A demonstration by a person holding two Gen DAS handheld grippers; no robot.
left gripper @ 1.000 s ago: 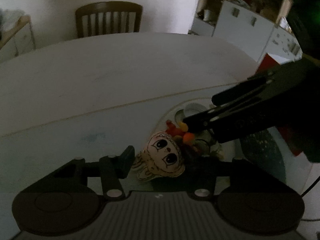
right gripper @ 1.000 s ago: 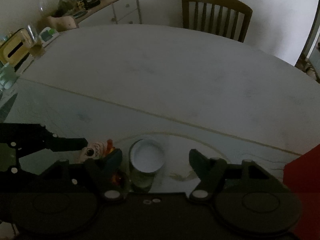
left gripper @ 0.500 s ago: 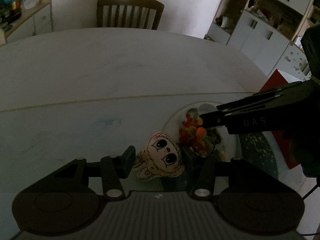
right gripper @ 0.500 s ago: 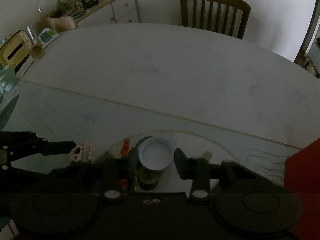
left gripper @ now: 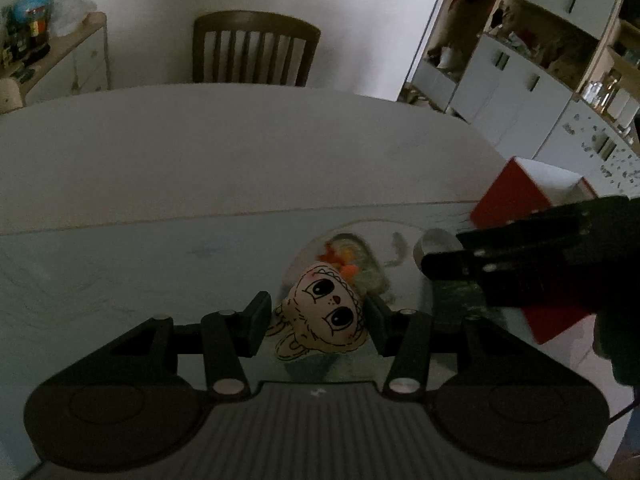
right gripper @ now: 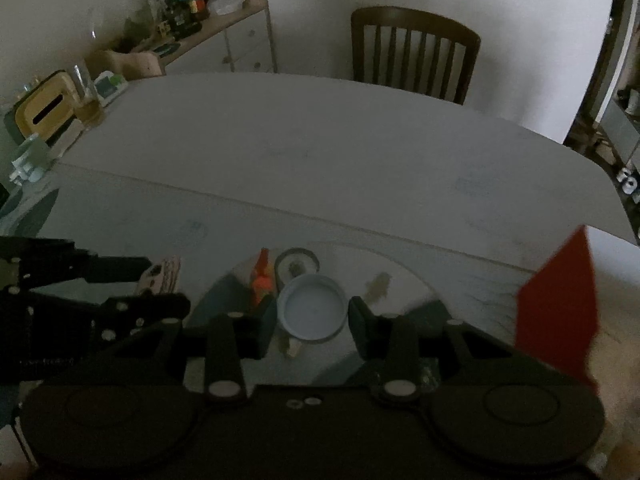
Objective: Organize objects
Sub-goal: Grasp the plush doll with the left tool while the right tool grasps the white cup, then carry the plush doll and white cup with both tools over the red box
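- Dim dining room, pale tabletop (left gripper: pixel 240 152) running back to a slatted wooden chair (left gripper: pixel 256 48); nothing else on the far half.
- Left tongs (left gripper: pixel 316 320): closed partway on the plush doll head (left gripper: pixel 328 312), one black finger at each side of the face, grip no wider or narrower than a second ago.
- Doll head now tipped to one side and riding clear of the surface, where a second ago it sat upright and low between the same fingers; judged lifted rather than merely nudged.
- Right tongs (right gripper: pixel 313 320): spread wide around the white-lidded jar (right gripper: pixel 312 312) a second ago, now pinched onto it just under the lid, pads against both sides.
- Jar higher and nearer the lens than before, with a bare ring visible on the round printed mat (right gripper: pixel 400 276) just behind it; probably the spot it left, though too dark to be sure.
- Orange-red trinket (right gripper: pixel 262 280) left standing on the mat just beside the jar, untouched by either tool.
- Red box (right gripper: pixel 560 300) at the right edge, well apart from both held things; possibly the destination, not certain.
- Meaning for the task: both pickups apparently done together, one thing per hand, carrying and placing yet to come, trinket yet to be collected.
- Risk: soft doll head already tilting in the grip, so likely to swing or slip if moved quickly.
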